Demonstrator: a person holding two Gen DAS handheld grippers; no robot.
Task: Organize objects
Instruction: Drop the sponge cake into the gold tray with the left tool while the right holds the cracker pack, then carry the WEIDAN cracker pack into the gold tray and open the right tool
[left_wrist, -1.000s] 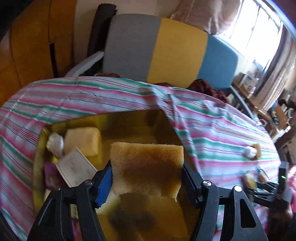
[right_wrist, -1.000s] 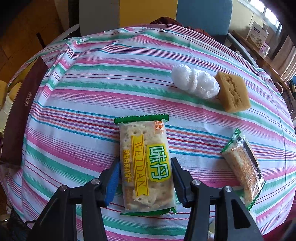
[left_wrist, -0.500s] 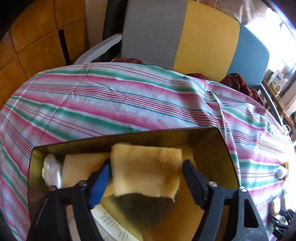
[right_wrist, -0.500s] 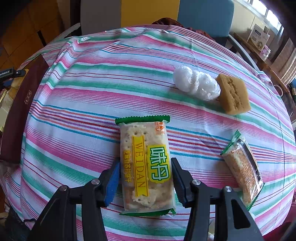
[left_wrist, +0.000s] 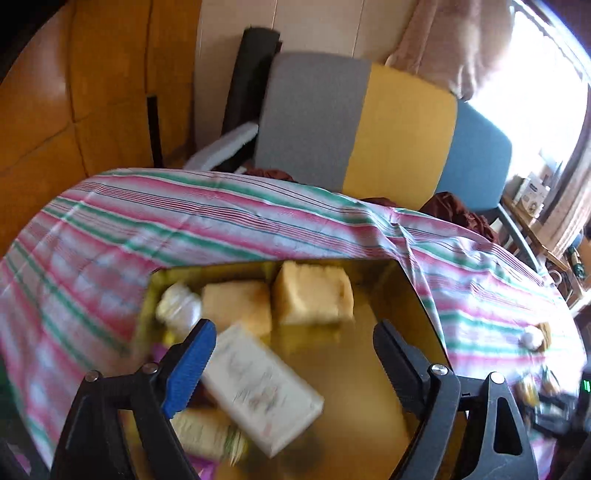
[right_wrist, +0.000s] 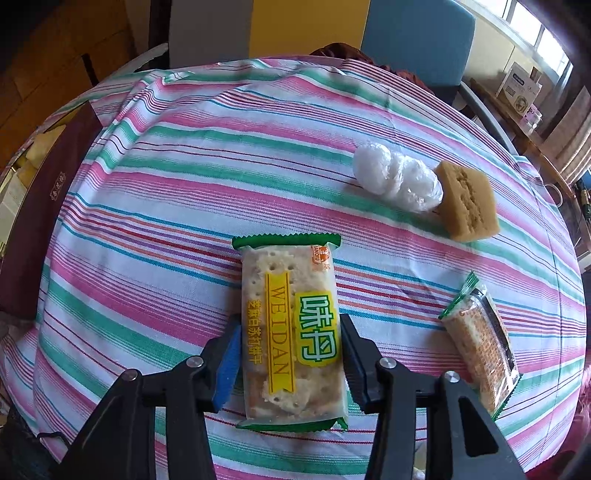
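1. Writing: the cracker packet (right_wrist: 291, 328) reads "WEIDAN" down a yellow band, with large white Chinese characters on a green patch beside it and a small red logo at its top corner. A second cracker packet (right_wrist: 480, 343), to the right, shows no text I can read.
2. My left gripper (left_wrist: 291, 354) is spread wide, nothing between its fingers, above the gold tin (left_wrist: 417, 306).
3. In the tin, left to right: a white wrapped lump (left_wrist: 177, 306), a yellow sponge (left_wrist: 236, 306), and a second yellow sponge (left_wrist: 314, 295) touching it against the far wall. Nearer me a white box (left_wrist: 258, 384) lies slantwise; its print is blurred. A pale packet (left_wrist: 203, 432) sits partly under it.
4. My right gripper (right_wrist: 291, 354) has a finger on each long side of the WEIDAN packet, which lies flat on the cloth. The pads look against the wrapper; I cannot tell if they press.
5. Farther right on the cloth: a clear-wrapped white bundle (right_wrist: 397, 177) touching a tan sponge block (right_wrist: 467, 201).
6. Surface: a pink, green and white striped tablecloth (right_wrist: 184, 192). Behind it a chair back (left_wrist: 354, 125) in grey, yellow and blue panels, wood panelling on the left, a bright window on the right.
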